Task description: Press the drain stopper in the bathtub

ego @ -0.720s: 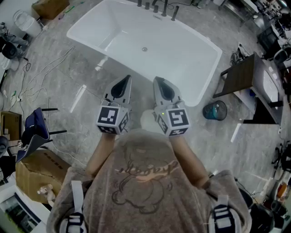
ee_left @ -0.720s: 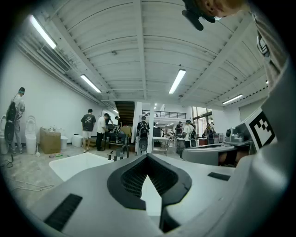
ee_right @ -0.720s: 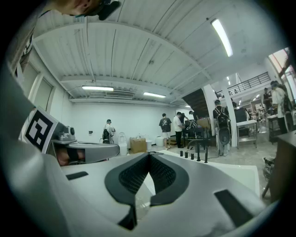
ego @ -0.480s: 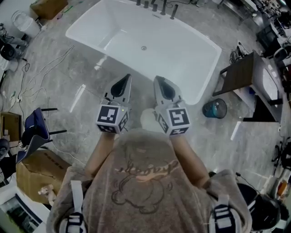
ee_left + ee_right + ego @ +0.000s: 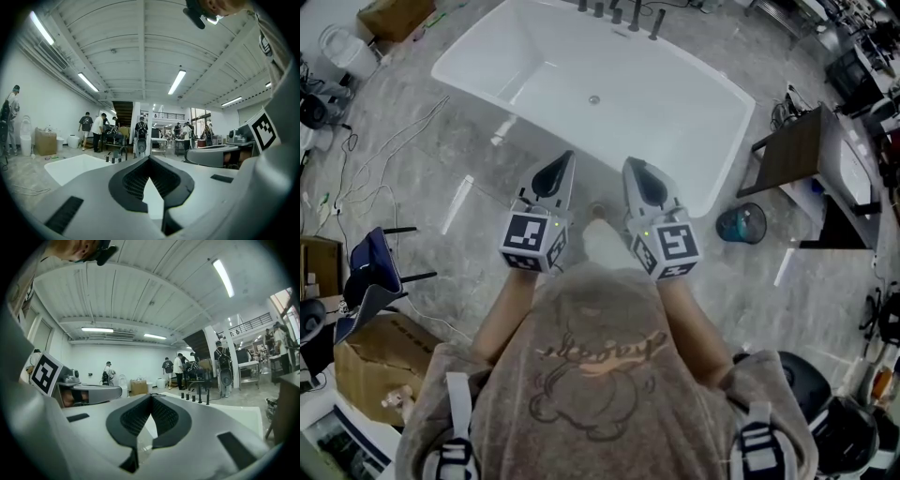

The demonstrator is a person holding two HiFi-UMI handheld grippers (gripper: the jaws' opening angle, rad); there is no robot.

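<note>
The white bathtub (image 5: 694, 112) lies across the top of the head view, with the small round drain stopper (image 5: 593, 99) in the middle of its floor. Both grippers are held side by side above the grey floor, short of the tub's near rim. My left gripper (image 5: 566, 157) is shut with nothing in it, and its jaws meet at the tip (image 5: 149, 160). My right gripper (image 5: 632, 165) is also shut and empty (image 5: 151, 397). The tub's rim shows beyond each pair of jaws (image 5: 75, 165) (image 5: 229, 414). Neither gripper view shows the stopper.
Dark faucet posts (image 5: 621, 13) stand at the tub's far rim. At the right are a dark side table (image 5: 795, 155) and a teal bin (image 5: 742, 226). A blue chair (image 5: 373, 264), a cardboard box (image 5: 367, 354) and cables (image 5: 389, 150) are on the left. Several people stand far off (image 5: 93, 126).
The view has shifted slightly and both grippers have edged a little toward the tub. They stay shut and side by side.
</note>
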